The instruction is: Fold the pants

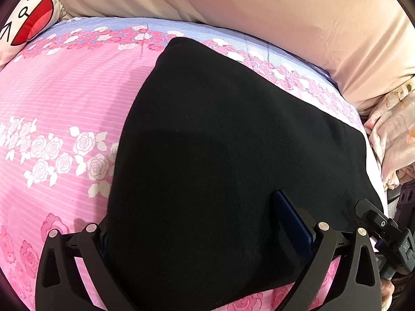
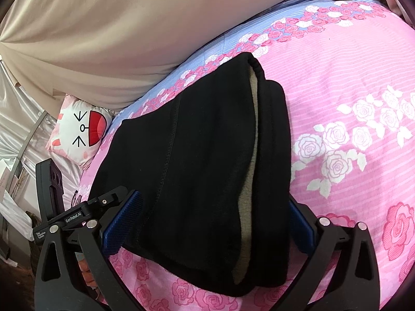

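Black pants lie folded into a compact stack on the pink rose-print bed sheet. In the right wrist view the pants show an elastic waistband and a beige fleece lining between the layers. My left gripper is open, its fingers spread wide. One blue pad rests on top of the cloth and the other is hidden by the pants' left edge. My right gripper is open too, straddling the near end of the stack, with its left pad beside the cloth.
A large beige duvet bulges along the far side of the bed. A cartoon cat pillow sits at the bed's corner. Crumpled pale fabric lies off the right edge. Bare sheet spreads right of the pants.
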Demonstrator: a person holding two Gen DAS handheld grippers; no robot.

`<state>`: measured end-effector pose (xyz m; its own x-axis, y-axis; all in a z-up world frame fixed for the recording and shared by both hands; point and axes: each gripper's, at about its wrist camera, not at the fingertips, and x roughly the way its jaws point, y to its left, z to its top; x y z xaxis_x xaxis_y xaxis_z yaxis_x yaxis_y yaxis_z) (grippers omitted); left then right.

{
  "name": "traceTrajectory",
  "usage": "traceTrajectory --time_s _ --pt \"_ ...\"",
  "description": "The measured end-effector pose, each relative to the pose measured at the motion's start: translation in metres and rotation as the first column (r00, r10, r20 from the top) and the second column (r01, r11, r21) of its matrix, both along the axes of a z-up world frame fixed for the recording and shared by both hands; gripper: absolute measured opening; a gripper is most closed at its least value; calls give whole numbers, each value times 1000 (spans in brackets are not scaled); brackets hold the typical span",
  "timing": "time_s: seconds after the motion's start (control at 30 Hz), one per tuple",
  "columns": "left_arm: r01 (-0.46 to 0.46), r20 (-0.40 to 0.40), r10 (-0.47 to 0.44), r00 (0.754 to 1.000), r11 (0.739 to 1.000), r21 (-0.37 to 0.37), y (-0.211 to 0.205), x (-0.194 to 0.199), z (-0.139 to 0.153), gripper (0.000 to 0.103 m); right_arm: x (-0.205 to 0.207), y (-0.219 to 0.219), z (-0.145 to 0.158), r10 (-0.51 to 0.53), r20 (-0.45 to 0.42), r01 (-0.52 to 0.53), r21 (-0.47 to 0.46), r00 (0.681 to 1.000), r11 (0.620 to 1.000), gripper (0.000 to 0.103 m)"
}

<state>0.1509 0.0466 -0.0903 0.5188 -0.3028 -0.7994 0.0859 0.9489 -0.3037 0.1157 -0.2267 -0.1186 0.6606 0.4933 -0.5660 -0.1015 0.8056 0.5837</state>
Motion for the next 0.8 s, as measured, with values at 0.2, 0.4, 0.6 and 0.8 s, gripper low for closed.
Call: traceTrajectory --time_s 0.2,0.4,0.6,0.8 --pt "-1 0 1 1000 1000 3 0 0 0 98 0 -1 -1 -1 -1 1 -3 1000 1000 98" --pt "-1 2 1 1000 1000 -1 1 0 0 98 0 3 0 -5 -1 5 -48 1000 999 98" --pt "-28 43 30 999 998 -56 17 -12 11 58 -7 2 7 -1 -5 1 -48 1000 999 42" --pt "48 95 -45 994 998 -31 17 -36 34 30 -29 0 28 37 34 -37 -11 999 999 38"
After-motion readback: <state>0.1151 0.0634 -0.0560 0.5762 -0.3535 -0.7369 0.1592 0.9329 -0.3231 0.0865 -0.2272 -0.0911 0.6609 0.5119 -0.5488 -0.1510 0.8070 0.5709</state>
